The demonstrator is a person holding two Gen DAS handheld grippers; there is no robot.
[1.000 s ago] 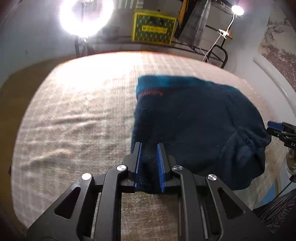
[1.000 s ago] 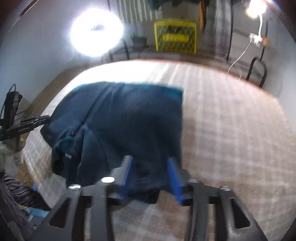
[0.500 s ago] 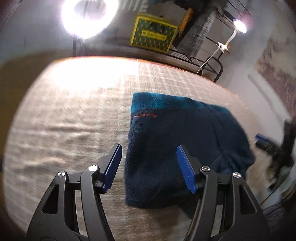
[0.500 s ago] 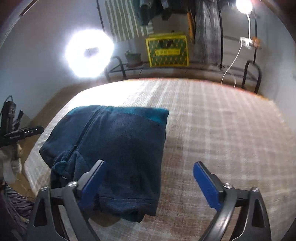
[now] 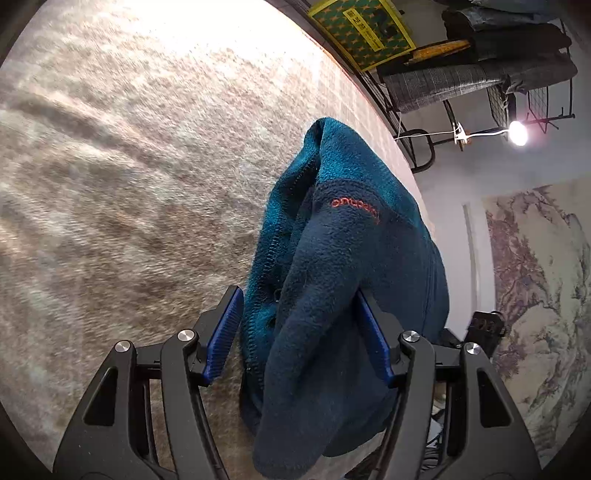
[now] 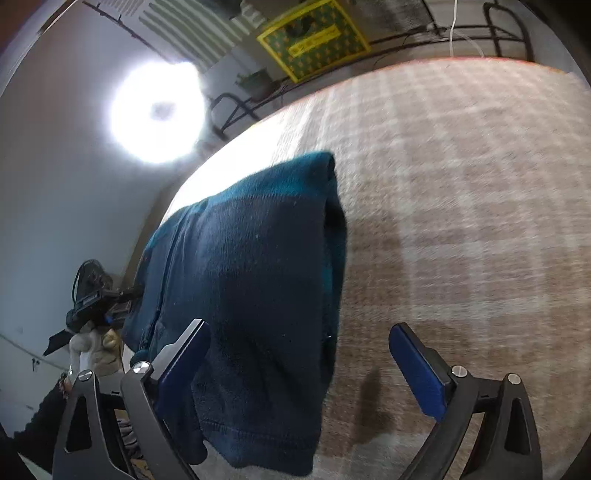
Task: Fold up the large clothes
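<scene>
A dark blue fleece jacket (image 5: 332,266) with a teal collar and orange logo lies folded on the beige checked bedcover (image 5: 129,166). My left gripper (image 5: 299,332) is open, its blue pads on either side of the jacket's left edge, where the zip and collar layers bulge. The jacket also shows in the right wrist view (image 6: 251,280). My right gripper (image 6: 299,350) is open wide over the jacket's right edge, the left pad over the fleece and the right pad over the bedcover (image 6: 461,221).
A ring light (image 6: 157,112) glares behind the bed. A yellow-green crate (image 5: 362,29) and hanging clothes (image 5: 480,70) stand on a rack beyond the far edge. The left gripper and the person's hand (image 6: 92,317) show at the bed's left side.
Both grippers let go of the folded jacket and opened. Both have since tilted and moved in close to the jacket's side edges, the left one now straddling the fleece.
</scene>
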